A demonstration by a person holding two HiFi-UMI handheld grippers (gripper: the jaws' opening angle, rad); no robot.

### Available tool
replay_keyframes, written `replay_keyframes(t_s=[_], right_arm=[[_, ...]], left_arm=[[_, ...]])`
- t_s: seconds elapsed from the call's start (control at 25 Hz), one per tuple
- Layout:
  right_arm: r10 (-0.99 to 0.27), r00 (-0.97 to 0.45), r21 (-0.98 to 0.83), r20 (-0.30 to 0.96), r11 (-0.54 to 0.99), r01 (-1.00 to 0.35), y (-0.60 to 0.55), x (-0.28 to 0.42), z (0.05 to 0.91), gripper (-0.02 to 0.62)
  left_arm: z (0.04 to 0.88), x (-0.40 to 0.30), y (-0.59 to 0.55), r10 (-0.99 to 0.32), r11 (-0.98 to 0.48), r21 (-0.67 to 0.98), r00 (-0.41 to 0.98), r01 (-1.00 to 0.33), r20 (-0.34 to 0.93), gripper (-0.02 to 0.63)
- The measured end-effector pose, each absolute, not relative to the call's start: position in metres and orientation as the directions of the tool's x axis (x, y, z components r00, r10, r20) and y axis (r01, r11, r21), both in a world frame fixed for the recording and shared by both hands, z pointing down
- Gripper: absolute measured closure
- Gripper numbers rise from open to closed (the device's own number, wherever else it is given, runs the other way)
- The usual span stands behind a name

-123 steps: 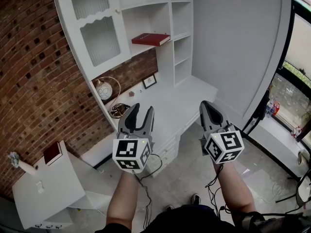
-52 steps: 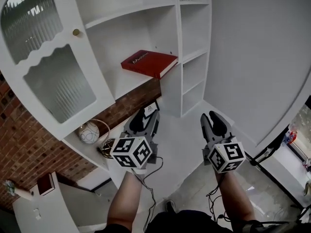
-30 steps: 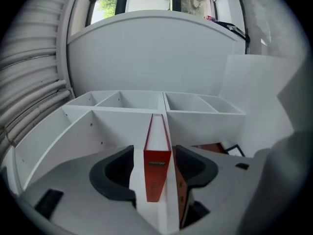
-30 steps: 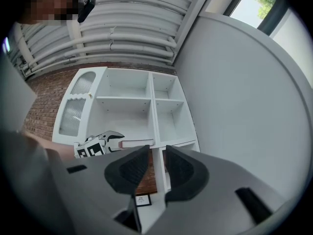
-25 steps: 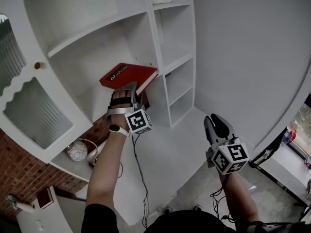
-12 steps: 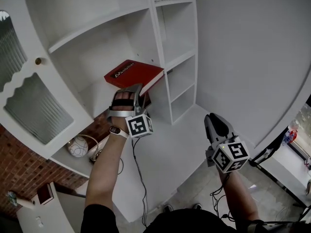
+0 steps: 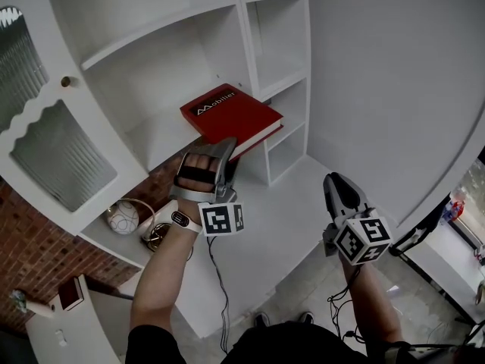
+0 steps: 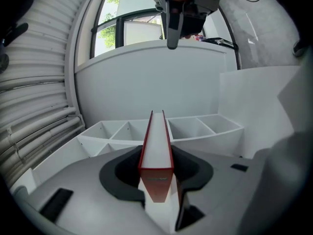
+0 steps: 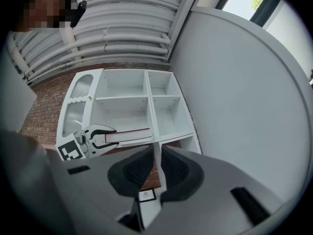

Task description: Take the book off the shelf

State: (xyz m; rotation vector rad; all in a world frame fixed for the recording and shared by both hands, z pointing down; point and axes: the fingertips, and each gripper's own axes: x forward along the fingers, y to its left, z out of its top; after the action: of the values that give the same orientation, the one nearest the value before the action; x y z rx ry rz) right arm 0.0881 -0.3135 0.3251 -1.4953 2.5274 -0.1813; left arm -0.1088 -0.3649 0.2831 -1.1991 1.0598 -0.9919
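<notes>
A red hardback book [image 7: 231,116] lies flat, its near end sticking out past the front edge of a white shelf [image 7: 163,139]. My left gripper [image 7: 220,152] is shut on the book's near edge, one jaw above and one below. The left gripper view shows the book [image 8: 156,146] edge-on between the pads. The right gripper view shows the same grip on the book [image 9: 129,135] from the side. My right gripper [image 7: 339,184] hangs lower right, away from the shelf. Its jaws have just been closing to a thin gap, nothing between them.
The white shelf unit has a glass-paned door [image 7: 45,150] at the left and narrow side cubbies [image 7: 284,48] at the right. A white desk top [image 7: 265,226] lies below, with a round ornament [image 7: 121,218] and a small picture frame [image 9: 145,196]. A brick wall [image 7: 38,279] stands behind.
My left gripper went up to the shelf, closed on the book's near edge and has drawn it outward, so it now overhangs the shelf front. The right gripper stayed low.
</notes>
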Motion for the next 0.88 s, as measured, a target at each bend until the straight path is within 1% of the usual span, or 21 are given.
replay_keyframes(t_s=[0.16, 0.32, 0.52, 0.68, 0.76, 0.88], right_arm=[[-0.884, -0.453, -0.218, -0.116, 0.467, -0.857, -0.313, 0.097, 0.326, 0.552], [-0.913, -0.388, -0.255, -0.122, 0.407, -0.877, -0.309, 0.119, 0.330, 0.564], [-0.944, -0.306, -0.294, -0.121, 0.329, -0.897, -0.309, 0.150, 0.333, 0.572], [-0.949, -0.299, -0.285, -0.101, 0.316, -0.905, -0.307, 0.154, 0.342, 0.572], [-0.951, -0.295, -0.286, -0.086, 0.308, -0.907, -0.308, 0.155, 0.351, 0.572], [-0.957, -0.285, -0.291, -0.056, 0.288, -0.912, -0.308, 0.159, 0.368, 0.572]], left_arm=[[0.283, -0.093, -0.333, -0.954, 0.135, -0.990, 0.274, 0.029, -0.122, 0.439], [0.301, -0.077, -0.302, -0.934, 0.141, -0.989, 0.337, 0.043, -0.119, 0.439], [0.319, -0.056, -0.273, -0.891, 0.148, -0.989, 0.435, -0.002, -0.134, 0.439], [0.336, -0.044, -0.257, -0.846, 0.154, -0.988, 0.513, -0.021, -0.143, 0.439], [0.350, -0.040, -0.258, -0.835, 0.137, -0.990, 0.535, -0.021, -0.127, 0.439], [0.382, -0.034, -0.262, -0.824, 0.063, -0.998, 0.563, -0.015, -0.061, 0.438]])
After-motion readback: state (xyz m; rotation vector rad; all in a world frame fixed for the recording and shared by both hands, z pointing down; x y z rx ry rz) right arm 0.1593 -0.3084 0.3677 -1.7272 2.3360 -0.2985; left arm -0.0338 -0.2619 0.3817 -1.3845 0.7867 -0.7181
